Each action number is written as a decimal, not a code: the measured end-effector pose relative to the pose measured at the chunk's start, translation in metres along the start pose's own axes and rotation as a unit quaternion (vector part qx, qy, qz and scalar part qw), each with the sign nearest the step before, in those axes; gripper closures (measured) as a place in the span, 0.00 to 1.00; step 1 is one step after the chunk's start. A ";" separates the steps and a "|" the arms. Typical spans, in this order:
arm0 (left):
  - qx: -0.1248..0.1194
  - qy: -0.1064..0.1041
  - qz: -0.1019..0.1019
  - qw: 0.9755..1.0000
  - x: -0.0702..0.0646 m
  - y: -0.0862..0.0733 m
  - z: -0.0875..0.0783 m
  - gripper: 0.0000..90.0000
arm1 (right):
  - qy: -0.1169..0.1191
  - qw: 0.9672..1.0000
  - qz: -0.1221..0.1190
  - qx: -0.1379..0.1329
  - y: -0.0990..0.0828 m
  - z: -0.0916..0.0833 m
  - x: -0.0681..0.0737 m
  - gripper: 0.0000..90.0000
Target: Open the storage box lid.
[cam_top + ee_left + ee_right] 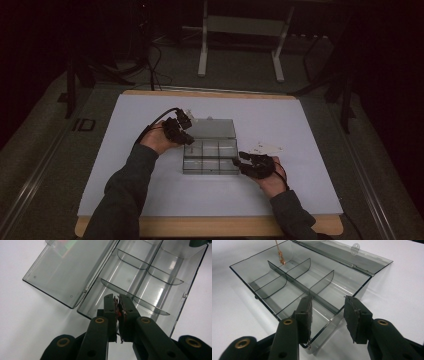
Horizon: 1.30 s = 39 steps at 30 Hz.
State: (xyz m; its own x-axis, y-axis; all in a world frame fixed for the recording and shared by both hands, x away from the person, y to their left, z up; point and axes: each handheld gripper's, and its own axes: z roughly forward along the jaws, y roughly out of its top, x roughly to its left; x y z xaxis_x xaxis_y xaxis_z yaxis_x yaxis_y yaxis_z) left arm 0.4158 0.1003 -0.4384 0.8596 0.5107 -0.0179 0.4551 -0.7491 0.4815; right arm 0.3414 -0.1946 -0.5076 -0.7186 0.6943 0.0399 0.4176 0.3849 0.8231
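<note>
A clear plastic compartment box (210,157) lies open on the white sheet, its lid (215,128) folded back flat. My left gripper (187,140) hovers over the box's far left corner. In the left gripper view its jaws (117,298) are shut on a thin copper chain (120,313). In the right gripper view the chain (280,256) dangles into a far compartment of the box (294,281). My right gripper (240,162) is at the box's near right corner. It (328,305) is open, with the box's end wall between the jaws, untouched.
The white sheet (310,150) covers a wooden table whose edge (225,227) runs along the front. White metal stand legs (202,55) and dark cables (155,65) are on the floor behind. The lid (352,255) has a small hanging tab.
</note>
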 end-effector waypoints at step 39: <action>0.068 0.002 0.004 0.998 0.000 0.003 0.040 0.94 | -0.002 1.000 -0.001 -0.003 0.001 -0.001 0.000 0.64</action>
State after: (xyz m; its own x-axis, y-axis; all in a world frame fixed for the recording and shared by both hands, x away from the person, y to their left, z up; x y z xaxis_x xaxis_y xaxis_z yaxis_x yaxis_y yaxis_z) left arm 0.4268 0.0815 -0.4726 0.8624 0.5062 -0.0101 0.4758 -0.8035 0.3577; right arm 0.3411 -0.1953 -0.5064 -0.7171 0.6960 0.0366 0.4134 0.3826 0.8263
